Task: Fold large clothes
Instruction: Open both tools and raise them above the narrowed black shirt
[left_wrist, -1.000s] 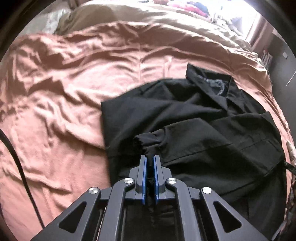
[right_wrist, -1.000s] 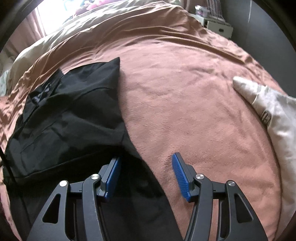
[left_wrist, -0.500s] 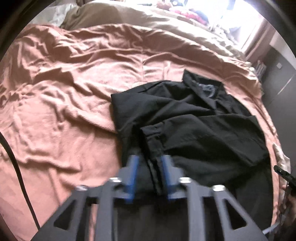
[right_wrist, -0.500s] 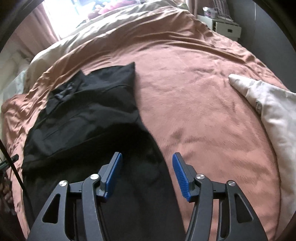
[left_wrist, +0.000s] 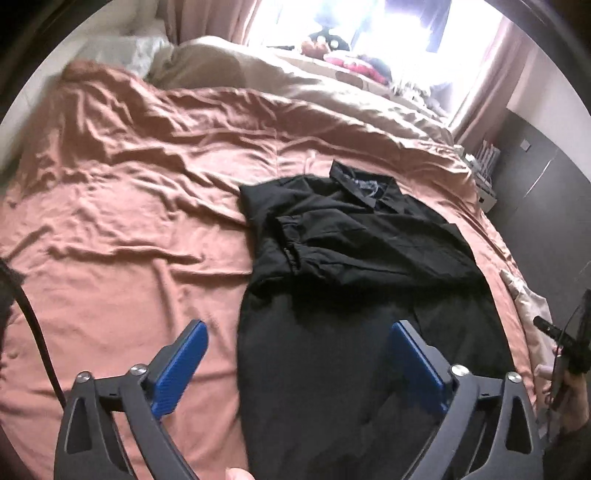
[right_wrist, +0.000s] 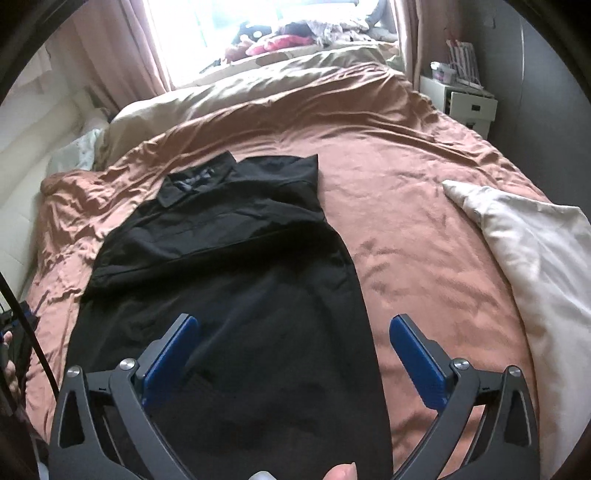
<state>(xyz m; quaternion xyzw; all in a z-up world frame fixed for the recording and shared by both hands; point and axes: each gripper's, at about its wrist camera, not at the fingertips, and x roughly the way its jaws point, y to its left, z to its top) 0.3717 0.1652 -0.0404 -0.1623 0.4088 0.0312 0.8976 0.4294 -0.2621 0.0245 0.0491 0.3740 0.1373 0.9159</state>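
Note:
A black collared shirt (left_wrist: 354, 266) lies flat on the salmon bedspread (left_wrist: 129, 221), collar toward the window, both sleeves folded across its chest. The sleeve cuff (left_wrist: 290, 240) rests on the shirt's left half. My left gripper (left_wrist: 295, 354) hovers above the shirt's lower left part, its jaws opening wide with nothing between the blue pads. In the right wrist view the same shirt (right_wrist: 229, 258) runs down to the near edge. My right gripper (right_wrist: 293, 350) hangs over its lower right edge, jaws also opening, empty.
A cream pillow (right_wrist: 535, 266) lies on the bed's right side. A beige duvet (right_wrist: 258, 92) is bunched at the far end under the bright window. A white nightstand (right_wrist: 465, 103) stands at the far right. A black cable (left_wrist: 33, 321) crosses the left edge.
The left gripper let go of the sleeve cuff, which now lies on the shirt. Both grippers opened wide and pulled back and up from the shirt.

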